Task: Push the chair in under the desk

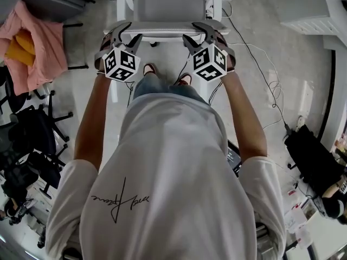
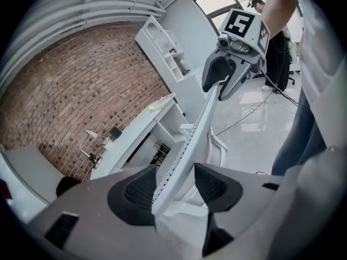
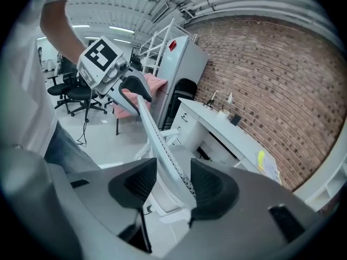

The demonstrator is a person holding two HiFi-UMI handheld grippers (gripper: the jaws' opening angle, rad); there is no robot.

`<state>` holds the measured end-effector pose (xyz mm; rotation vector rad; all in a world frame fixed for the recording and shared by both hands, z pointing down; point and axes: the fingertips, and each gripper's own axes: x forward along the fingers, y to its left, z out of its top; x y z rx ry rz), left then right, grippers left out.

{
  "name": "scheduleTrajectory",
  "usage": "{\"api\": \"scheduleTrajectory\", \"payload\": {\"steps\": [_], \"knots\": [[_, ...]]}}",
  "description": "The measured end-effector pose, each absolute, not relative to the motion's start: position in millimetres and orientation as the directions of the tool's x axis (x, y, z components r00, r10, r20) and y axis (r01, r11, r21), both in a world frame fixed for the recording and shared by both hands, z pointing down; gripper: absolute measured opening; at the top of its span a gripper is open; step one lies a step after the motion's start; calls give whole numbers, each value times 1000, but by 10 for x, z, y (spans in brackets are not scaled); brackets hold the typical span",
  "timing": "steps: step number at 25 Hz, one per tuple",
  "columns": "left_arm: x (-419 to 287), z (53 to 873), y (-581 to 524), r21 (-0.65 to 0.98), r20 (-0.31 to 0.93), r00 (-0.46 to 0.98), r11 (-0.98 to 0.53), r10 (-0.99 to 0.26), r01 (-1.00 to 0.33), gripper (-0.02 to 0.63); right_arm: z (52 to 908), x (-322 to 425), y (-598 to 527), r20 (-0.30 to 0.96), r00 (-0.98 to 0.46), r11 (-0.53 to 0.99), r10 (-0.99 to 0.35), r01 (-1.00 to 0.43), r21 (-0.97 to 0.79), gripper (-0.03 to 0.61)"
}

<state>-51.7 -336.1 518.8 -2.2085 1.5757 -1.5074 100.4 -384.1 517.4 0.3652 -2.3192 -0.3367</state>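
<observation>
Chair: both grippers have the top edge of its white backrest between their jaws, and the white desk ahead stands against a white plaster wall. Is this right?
One thing is wrong: the wall behind the desk is brick, not white plaster; the right gripper view shows it. The rest stands: left gripper and right gripper each have the backrest's top edge between their jaws.

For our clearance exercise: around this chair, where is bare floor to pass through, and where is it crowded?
Bare floor lies right of the white chair, crossed only by thin cables. The left is crowded: a pink cloth draped over a seat, then black office chairs below it.
</observation>
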Motion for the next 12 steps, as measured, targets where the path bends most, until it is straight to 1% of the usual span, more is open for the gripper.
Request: {"api": "scheduleTrajectory", "payload": {"steps": [3,5,12], "knots": [[-533,5161,-3335,-516,673,-16,-454,-739,-726,215,5107,1014,-3821,628,-681,919,-377,-191,344,205],[-536,5135,-3327,-508,676,-32,-434,-736,-744,218,5049,1031,-3805,612,-691,917,-384,-212,337,184],[-486,5093,-3311,-488,677,-64,-382,-733,-785,224,4968,1098,-3777,584,-703,913,-407,-292,285,166]]}}
